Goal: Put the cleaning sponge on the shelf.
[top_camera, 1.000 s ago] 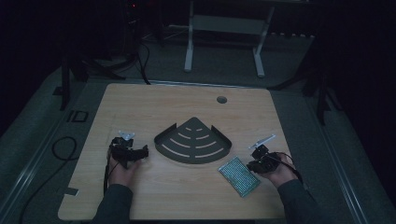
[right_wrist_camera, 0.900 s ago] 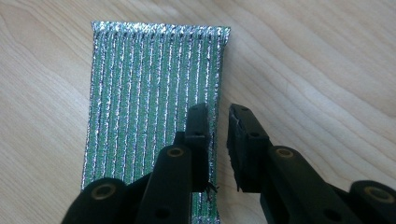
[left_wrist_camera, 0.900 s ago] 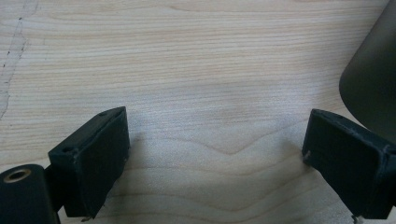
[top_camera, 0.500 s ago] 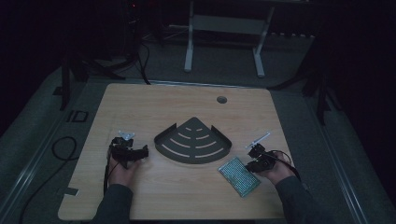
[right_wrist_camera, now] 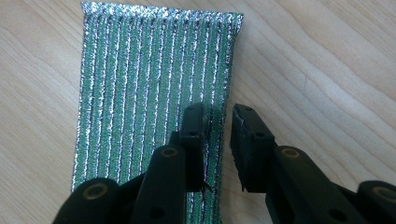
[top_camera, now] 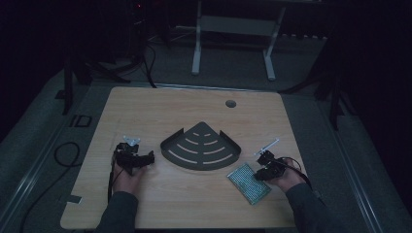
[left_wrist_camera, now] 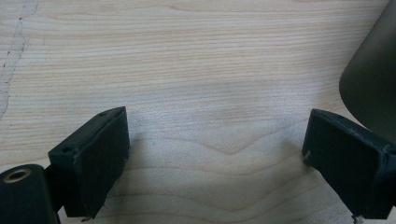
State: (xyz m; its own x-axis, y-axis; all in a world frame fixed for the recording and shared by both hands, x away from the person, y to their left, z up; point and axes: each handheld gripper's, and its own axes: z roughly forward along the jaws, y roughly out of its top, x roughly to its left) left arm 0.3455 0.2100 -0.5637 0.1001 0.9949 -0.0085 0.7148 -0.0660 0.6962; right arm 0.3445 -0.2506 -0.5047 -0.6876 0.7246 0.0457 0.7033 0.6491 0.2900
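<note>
The right gripper [right_wrist_camera: 217, 116], its jaws just opening to a narrow gap, straddles the near long edge of the green scouring pad [right_wrist_camera: 149, 84], whose long axis runs ahead of it.

The high view is dim and underexposed. The table [top_camera: 145, 111] is lit weakly and evenly from above, while the floor around it is lost in near black, most of all at the upper left and right of the frame. Fine detail is softened and some grain can be seen. No hard shadows are cast there.

The left gripper view is bright and evenly lit; wood grain is rendered sharply at the top, and a soft shadow is thrown on the wood between the jaws. The jaws at the bottom are slightly out of focus.

In the right gripper view, sparkling glare is returned by the foil mat [right_wrist_camera: 154, 84].
</note>
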